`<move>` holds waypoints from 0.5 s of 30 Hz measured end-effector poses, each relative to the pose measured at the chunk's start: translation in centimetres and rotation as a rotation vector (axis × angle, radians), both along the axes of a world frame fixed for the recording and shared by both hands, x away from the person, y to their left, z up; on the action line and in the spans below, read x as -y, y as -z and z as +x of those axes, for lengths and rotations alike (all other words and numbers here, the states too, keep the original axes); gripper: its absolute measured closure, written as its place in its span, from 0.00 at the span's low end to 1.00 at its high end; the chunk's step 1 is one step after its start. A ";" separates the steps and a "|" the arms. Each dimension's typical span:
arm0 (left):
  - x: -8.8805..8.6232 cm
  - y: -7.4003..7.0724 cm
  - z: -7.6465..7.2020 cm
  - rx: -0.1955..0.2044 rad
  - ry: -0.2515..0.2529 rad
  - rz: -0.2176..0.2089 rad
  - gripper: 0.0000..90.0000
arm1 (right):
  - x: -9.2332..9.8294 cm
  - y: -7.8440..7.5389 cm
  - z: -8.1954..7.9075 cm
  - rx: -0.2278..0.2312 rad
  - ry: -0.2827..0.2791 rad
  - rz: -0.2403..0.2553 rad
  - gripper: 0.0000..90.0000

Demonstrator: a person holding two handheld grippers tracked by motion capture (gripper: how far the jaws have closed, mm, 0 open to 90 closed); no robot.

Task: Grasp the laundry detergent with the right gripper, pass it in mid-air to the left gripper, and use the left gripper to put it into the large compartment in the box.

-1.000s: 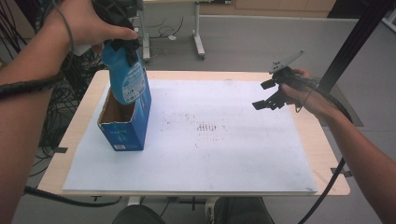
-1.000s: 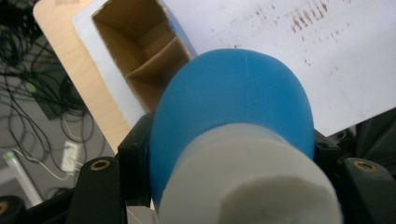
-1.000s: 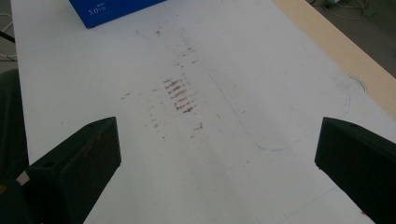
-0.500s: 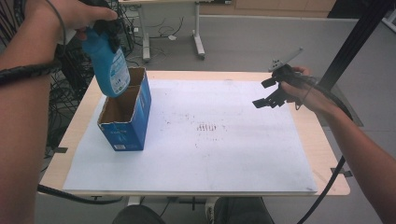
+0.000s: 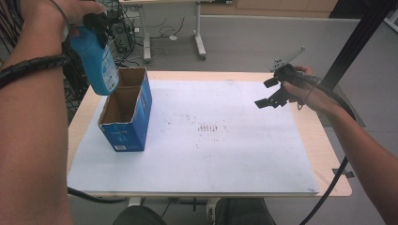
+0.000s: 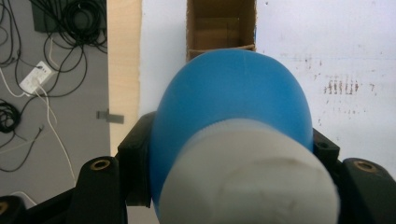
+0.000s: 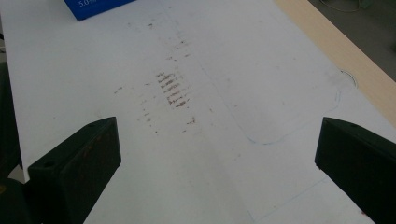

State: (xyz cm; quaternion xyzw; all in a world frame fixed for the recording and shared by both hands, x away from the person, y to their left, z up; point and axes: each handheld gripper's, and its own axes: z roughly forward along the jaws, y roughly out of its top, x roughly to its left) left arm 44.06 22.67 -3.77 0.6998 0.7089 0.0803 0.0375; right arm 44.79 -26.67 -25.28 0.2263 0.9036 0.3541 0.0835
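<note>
Up at the far left of the high view: left tongs [image 5: 96, 21] clamped on a blue bottle [image 5: 97, 63] near its top, bottle hanging neck up and tilted a little, clear of the bench [image 5: 328, 154]. Lower end level with the far rim of the open blue carton [image 5: 126, 112], over its far-left corner; contact between bottle and carton impossible to tell. Seen from the left gripper view: white cap [image 6: 247, 177] big and close, blue bottle body [image 6: 233, 93] beyond it, black jaws pressed against both sides just under the cap, brown inside of the carton [image 6: 222, 25] straight ahead past the bottle.

Carton upright on the white sheet [image 5: 225, 140] near the left edge of the bench, top flaps open, cardboard interior showing.

Over on the right: right tongs [image 5: 274, 93] held above the far right part of the sheet, well apart from bottle and carton, jaws spread wide with nothing between them. From the right gripper view: both black jaws far apart at the bottom corners, a patch of brown smudges [image 7: 173, 88] on the sheet between them, a blue corner of the carton [image 7: 95, 7] at the top edge.
</note>
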 end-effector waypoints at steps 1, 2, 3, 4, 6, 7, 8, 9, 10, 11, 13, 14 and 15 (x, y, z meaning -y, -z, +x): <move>-0.1 0.1 0.0 0.003 -0.003 -0.003 0.41 | 0.0 0.0 0.0 0.000 0.001 0.001 0.00; -0.2 0.1 0.0 0.004 -0.005 -0.006 0.41 | 0.0 0.0 0.0 -0.001 0.000 0.003 0.00; -0.3 0.2 -0.1 0.004 -0.009 -0.007 0.41 | -0.1 0.0 0.0 -0.002 0.000 0.004 0.00; -0.4 0.2 -0.1 0.002 -0.008 -0.006 0.41 | -0.1 -0.1 -0.1 -0.002 0.000 0.003 0.00; -0.5 0.5 -0.1 0.003 -0.011 -0.009 0.41 | -0.2 -0.1 -0.1 -0.002 -0.001 0.005 0.00; -0.6 0.5 -0.2 0.003 -0.013 -0.012 0.41 | -0.2 -0.1 0.0 0.000 -0.003 0.005 0.00; -0.7 0.6 -0.2 0.002 -0.015 -0.016 0.41 | -0.3 -0.1 0.0 -0.001 -0.003 0.004 0.00; -0.7 0.6 -0.2 0.002 -0.014 -0.018 0.41 | -0.3 -0.1 0.0 -0.001 -0.006 0.004 0.00; -0.8 0.7 -0.2 0.003 -0.014 -0.019 0.41 | -0.4 -0.1 0.0 -0.002 -0.005 0.005 0.00; -0.8 0.7 -0.2 0.004 -0.014 -0.019 0.41 | -0.4 -0.1 0.0 -0.003 -0.005 0.005 0.00; -0.8 0.8 -0.2 0.003 -0.016 -0.019 0.41 | -0.5 -0.1 0.0 -0.002 -0.007 0.000 0.00; -0.7 0.8 -0.1 0.004 -0.015 -0.016 0.41 | -0.6 -0.1 0.0 -0.002 -0.007 0.000 0.00; -0.7 0.8 -0.1 0.004 -0.012 -0.013 0.41 | -0.6 -0.1 0.0 -0.001 -0.009 -0.001 0.00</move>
